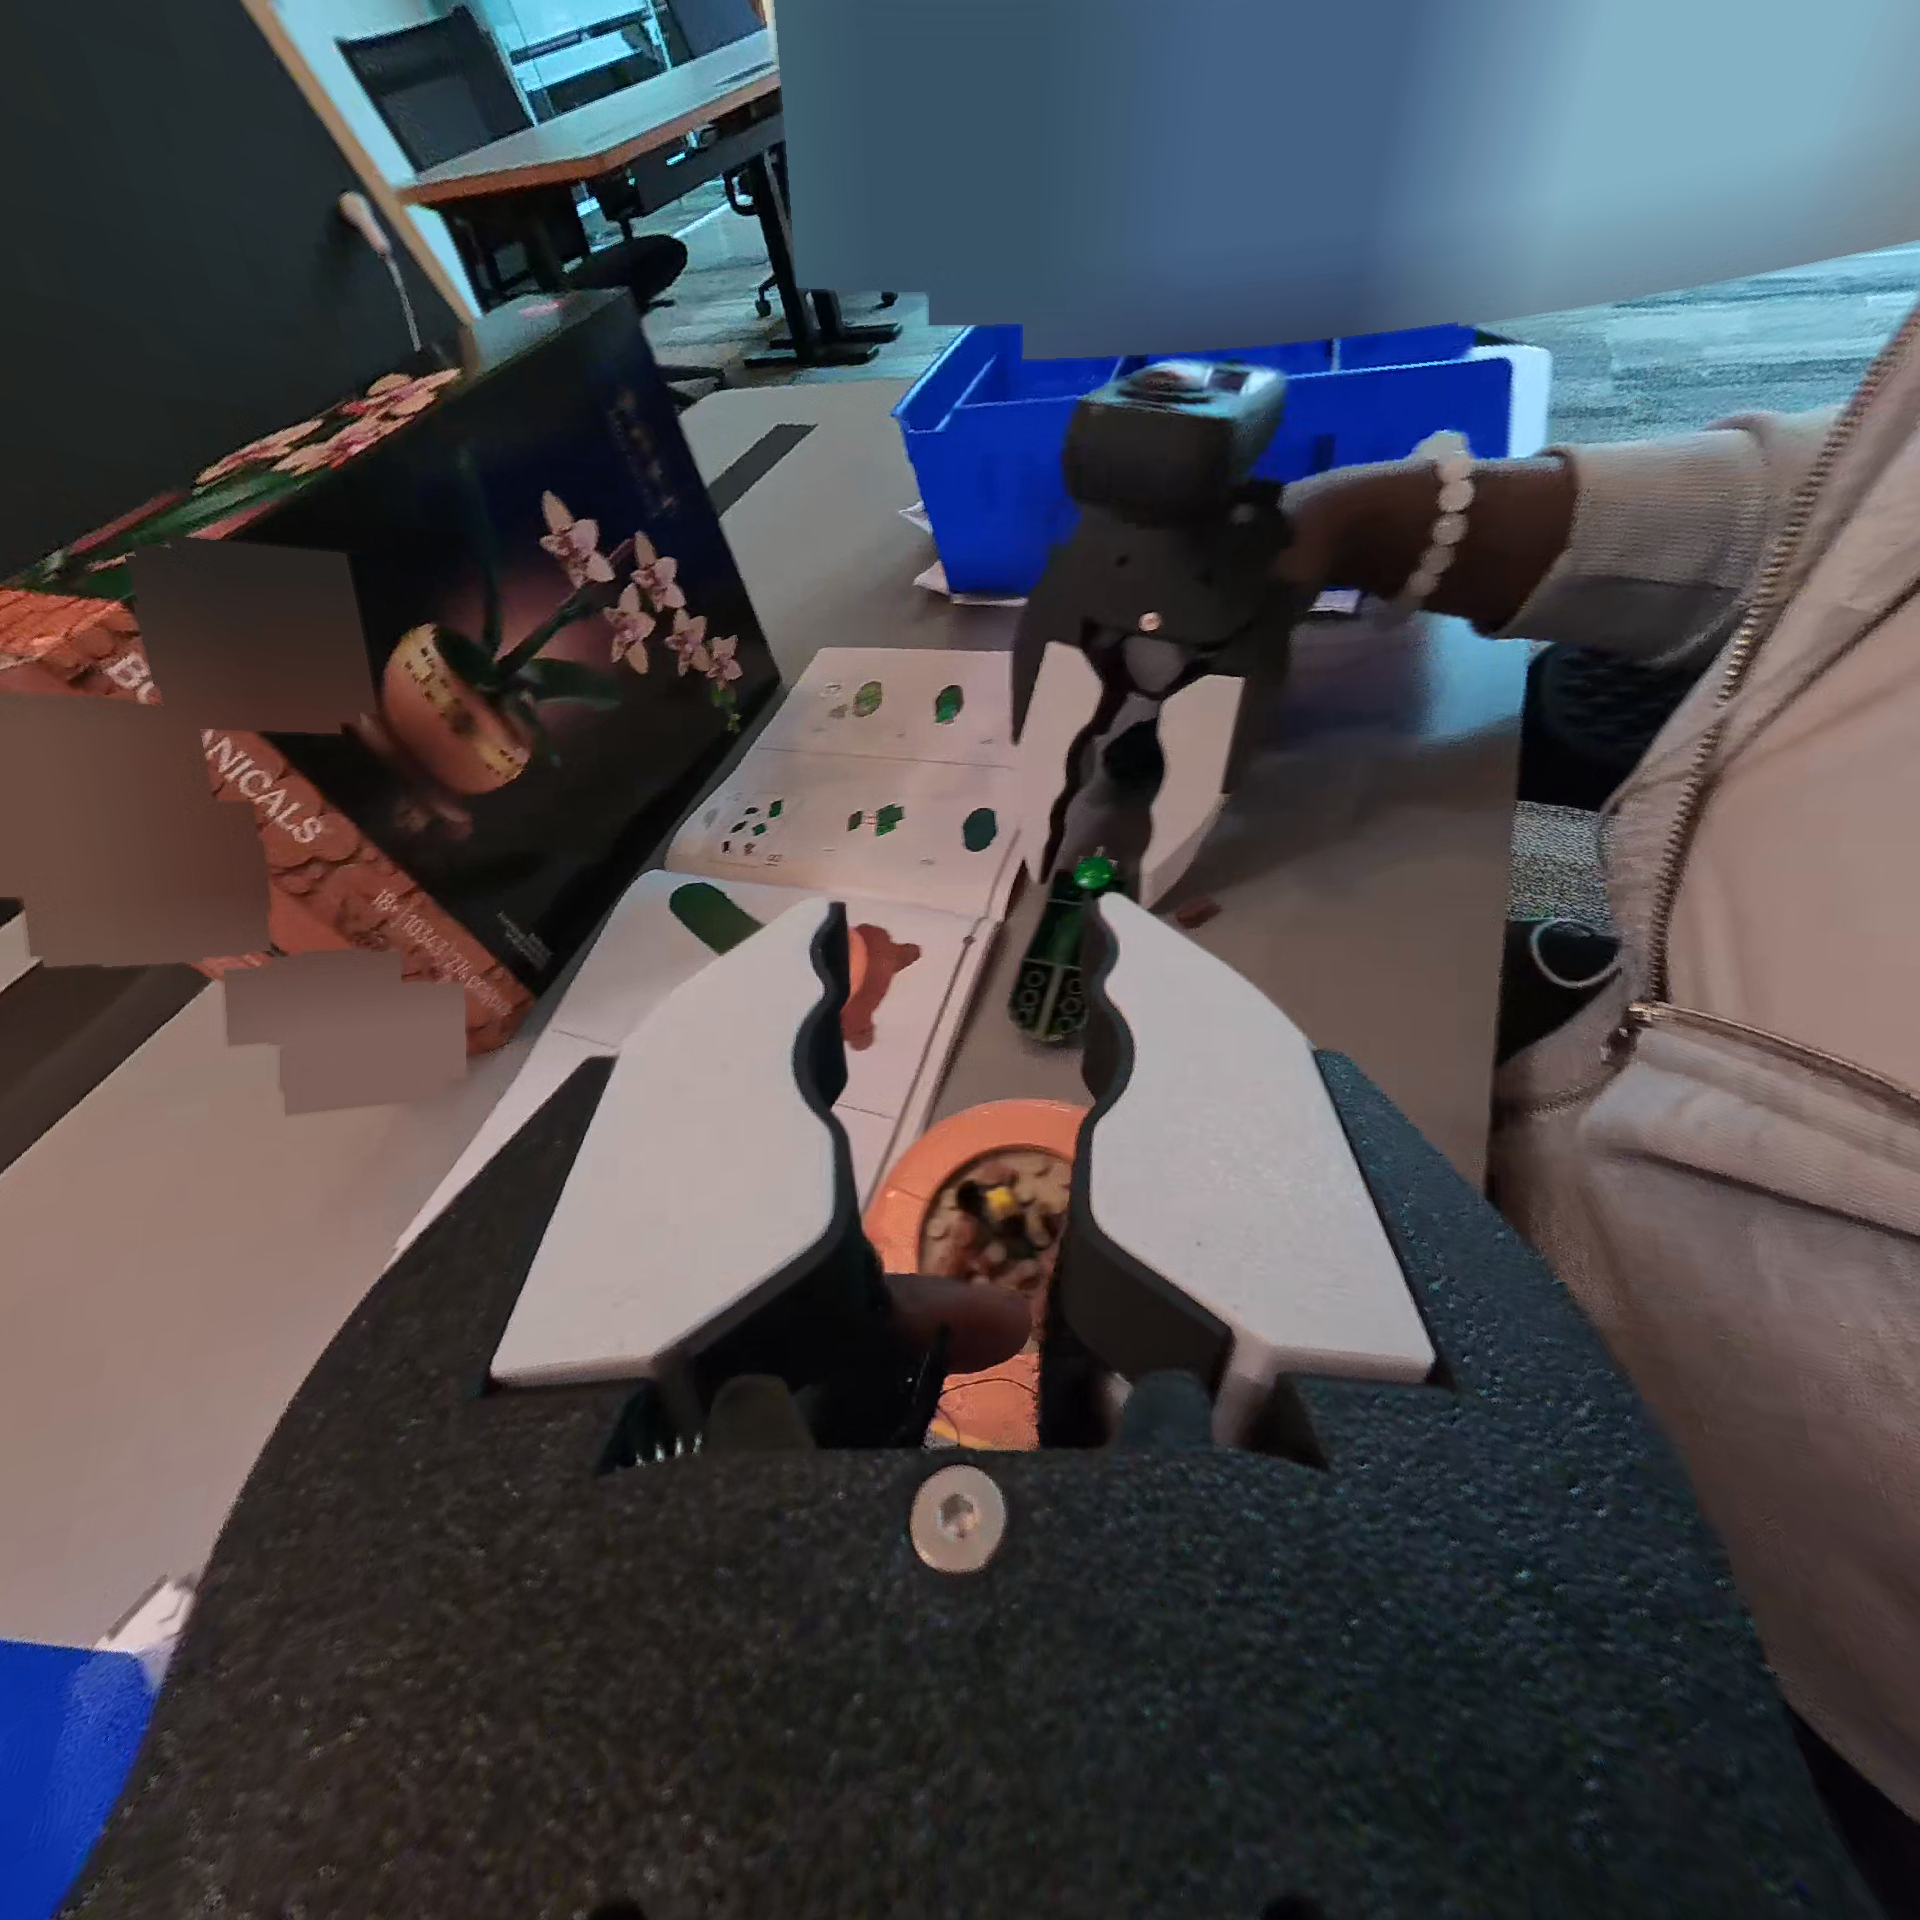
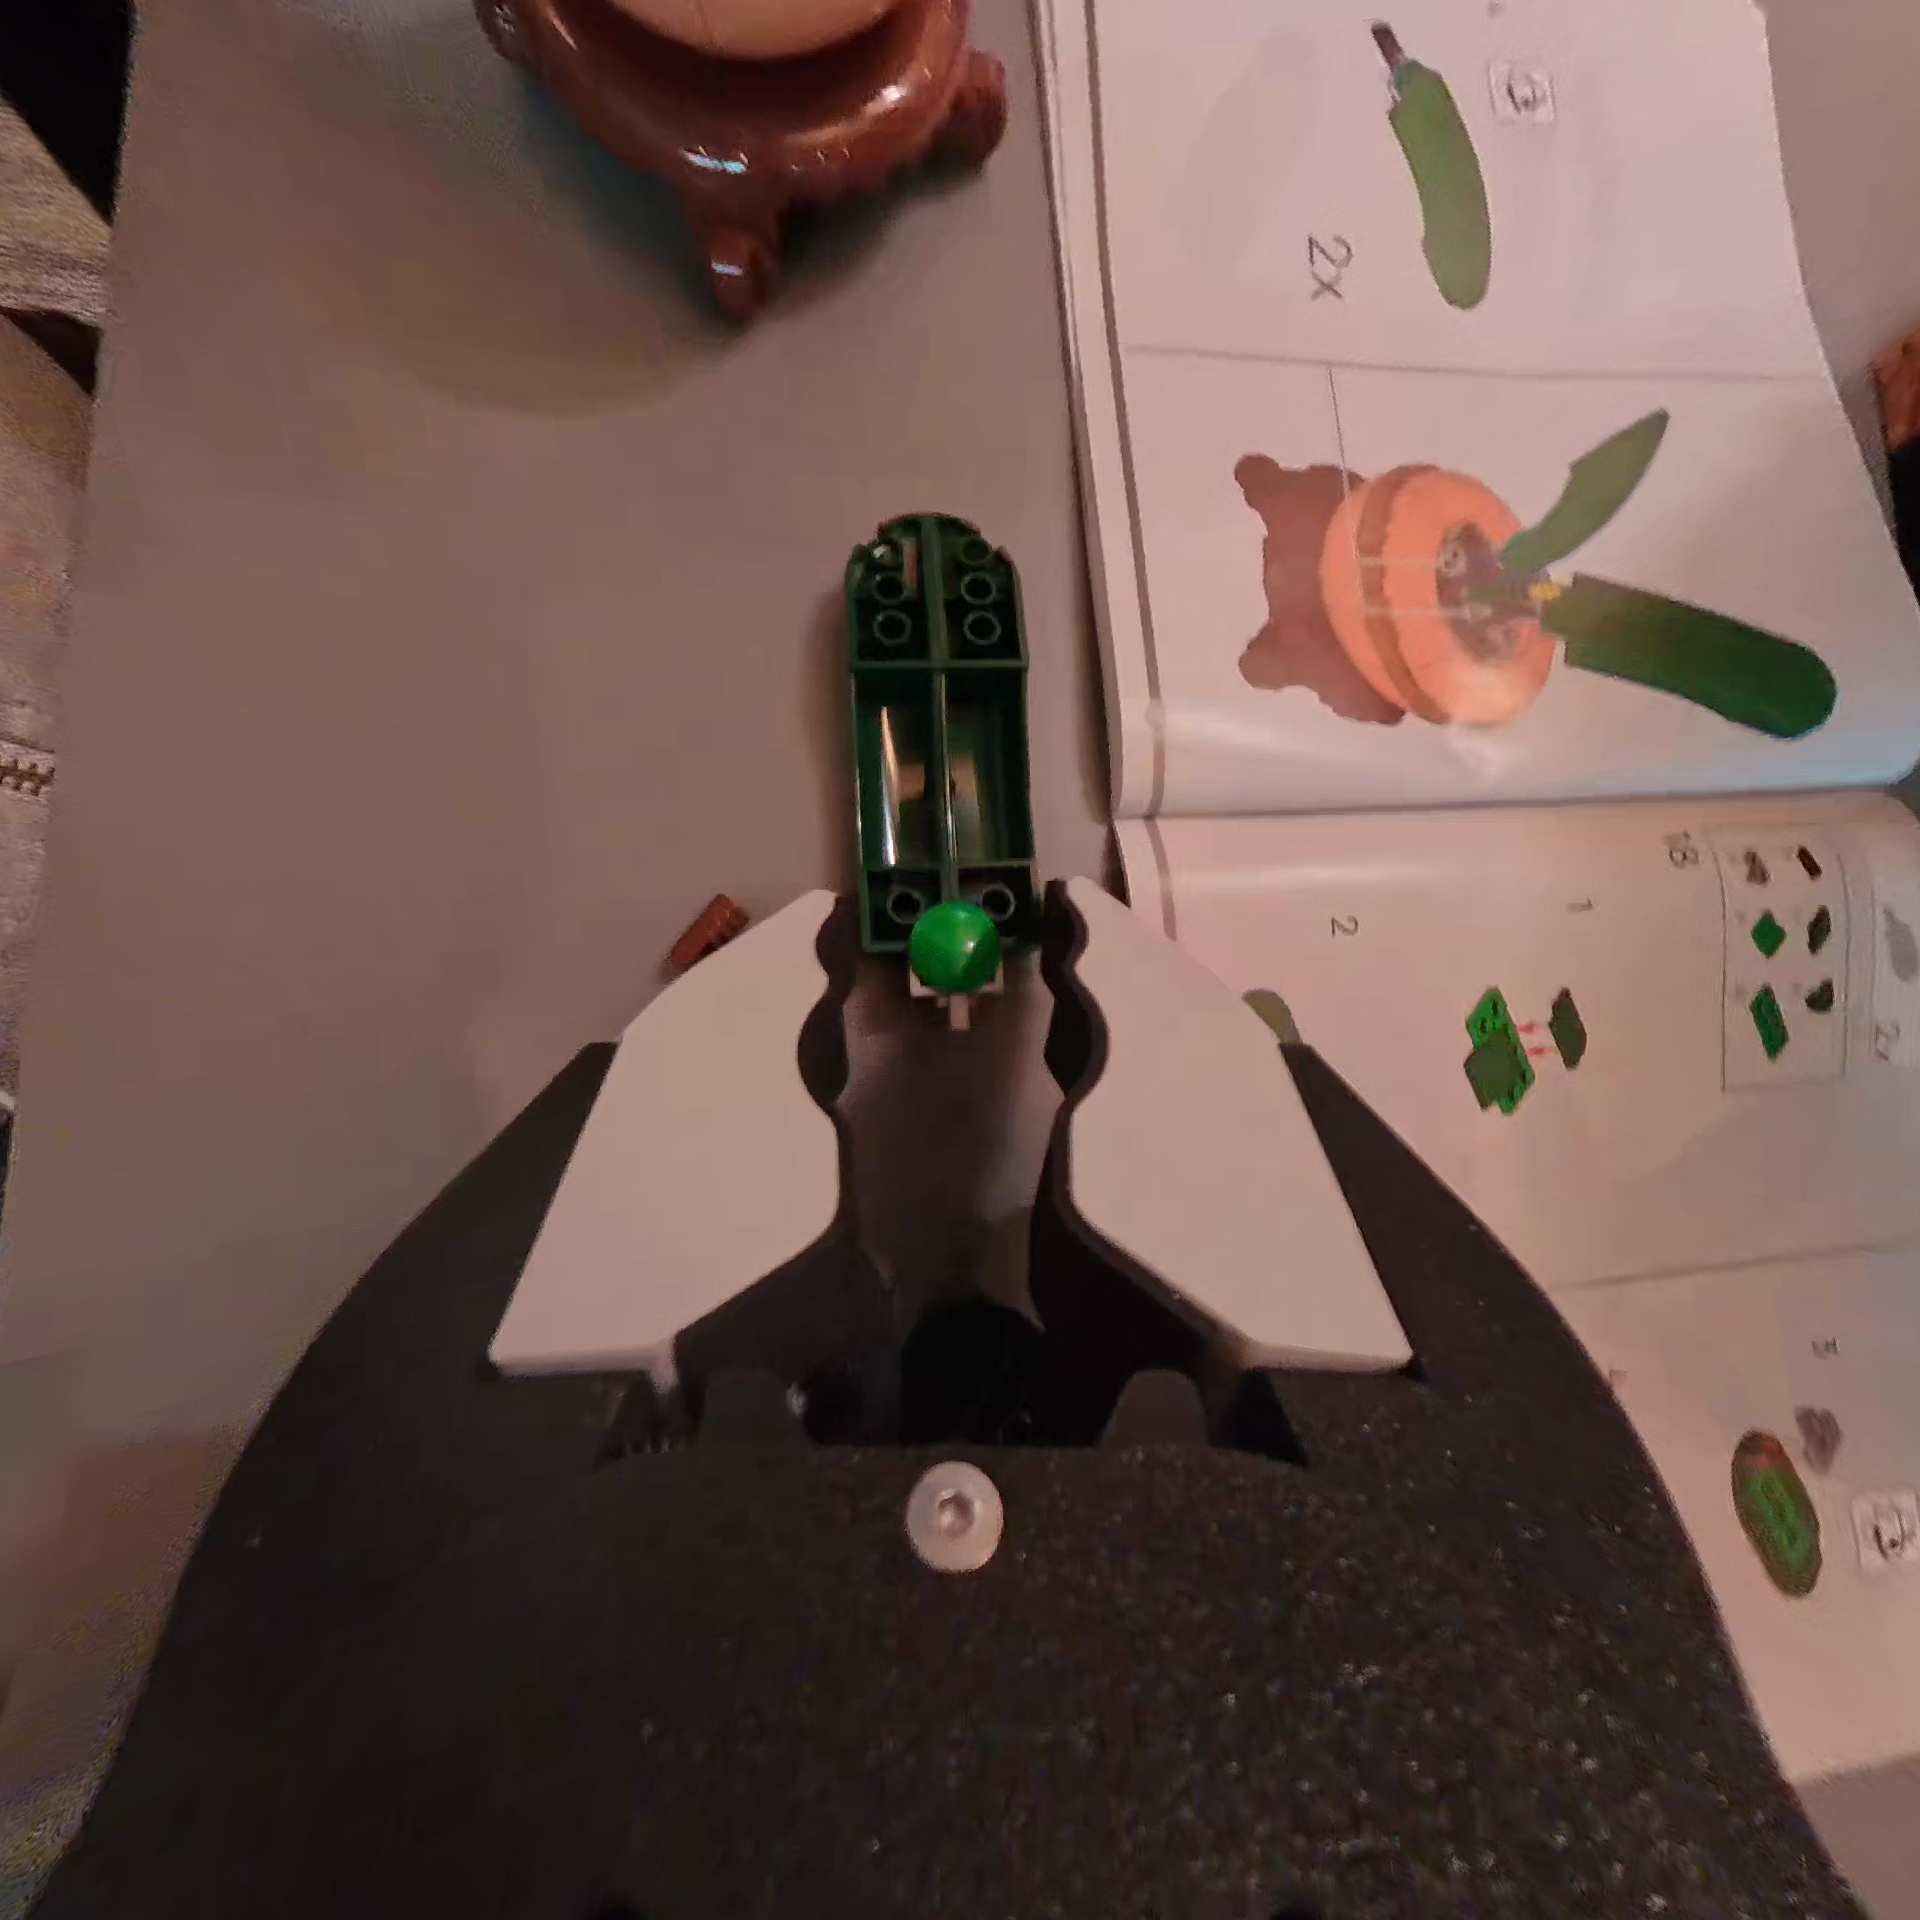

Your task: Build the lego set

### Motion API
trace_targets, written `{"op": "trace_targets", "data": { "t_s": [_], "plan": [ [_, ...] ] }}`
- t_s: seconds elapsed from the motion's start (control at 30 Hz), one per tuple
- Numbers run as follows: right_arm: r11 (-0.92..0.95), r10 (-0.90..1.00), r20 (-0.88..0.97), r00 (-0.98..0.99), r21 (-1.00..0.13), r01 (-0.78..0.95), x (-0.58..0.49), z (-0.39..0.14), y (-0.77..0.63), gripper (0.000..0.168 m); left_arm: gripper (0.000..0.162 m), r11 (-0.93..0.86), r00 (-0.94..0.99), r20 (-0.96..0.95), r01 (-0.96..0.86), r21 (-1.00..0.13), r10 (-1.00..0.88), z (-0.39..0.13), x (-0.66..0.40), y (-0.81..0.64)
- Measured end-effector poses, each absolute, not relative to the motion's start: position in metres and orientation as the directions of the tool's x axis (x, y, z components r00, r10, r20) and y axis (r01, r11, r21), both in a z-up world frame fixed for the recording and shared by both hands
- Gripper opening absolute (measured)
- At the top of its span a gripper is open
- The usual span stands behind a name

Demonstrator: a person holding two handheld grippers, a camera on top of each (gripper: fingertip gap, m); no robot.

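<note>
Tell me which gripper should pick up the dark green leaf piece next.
Right. The right gripper is open with its tips either side of the near end of the green leaf piece lying on the table. The left gripper, also open, hangs over the orange pot, farther off.

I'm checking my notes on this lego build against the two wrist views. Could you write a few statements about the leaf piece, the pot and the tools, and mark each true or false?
1. The dark green leaf piece lies on the table with its hollow underside up. True.
2. The right tool is clamped shut on the leaf. False: its fingers stand apart on either side of the leaf's near end.
3. The instruction booklet lies open beside the leaf. True.
4. The left tool holds the orange pot. False: it is open, with the pot seen below it between its fingers.
5. The blue bin sits on the booklet. False: it stands on the table beyond it.
</note>
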State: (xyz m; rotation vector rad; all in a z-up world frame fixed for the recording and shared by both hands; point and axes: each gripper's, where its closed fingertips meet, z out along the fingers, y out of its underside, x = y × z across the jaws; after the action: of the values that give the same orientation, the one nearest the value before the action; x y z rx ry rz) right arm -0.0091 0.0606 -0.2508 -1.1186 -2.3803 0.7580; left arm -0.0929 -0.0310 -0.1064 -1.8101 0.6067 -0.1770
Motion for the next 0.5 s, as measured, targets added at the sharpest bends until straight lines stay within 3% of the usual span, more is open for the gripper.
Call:
{"op": "trace_targets", "data": {
  "t_s": [0.13, 0.27, 0.37, 0.5],
  "plan": [
    [0.494, 0.792, 0.059, -0.608, -0.647, 0.581, -0.012, -0.252, 0.055, 0.032, 0.044, -0.136, 0.818, -0.255, -0.371, -0.919, -0.516, -0.108, -0.069, -0.034],
    [0.136, 0.824, -0.291, -0.486, -0.732, 0.668, -0.014, -0.230, 0.049, 0.032, 0.050, -0.049, 0.772, -0.428, -0.507, -0.861, -0.469, -0.106, -0.060, -0.024],
    [-0.236, 0.604, -0.660, -0.447, -0.684, 0.691, -0.009, -0.184, 0.037, 0.032, 0.052, 0.027, 0.700, -0.548, -0.605, -0.795, -0.458, -0.104, -0.054, -0.018],
    [-0.355, 0.346, -0.812, -0.470, -0.577, 0.736, 0.006, -0.147, 0.021, 0.031, 0.053, 0.088, 0.526, -0.713, -0.774, -0.628, -0.464, -0.106, -0.047, -0.008]
  ]
}}
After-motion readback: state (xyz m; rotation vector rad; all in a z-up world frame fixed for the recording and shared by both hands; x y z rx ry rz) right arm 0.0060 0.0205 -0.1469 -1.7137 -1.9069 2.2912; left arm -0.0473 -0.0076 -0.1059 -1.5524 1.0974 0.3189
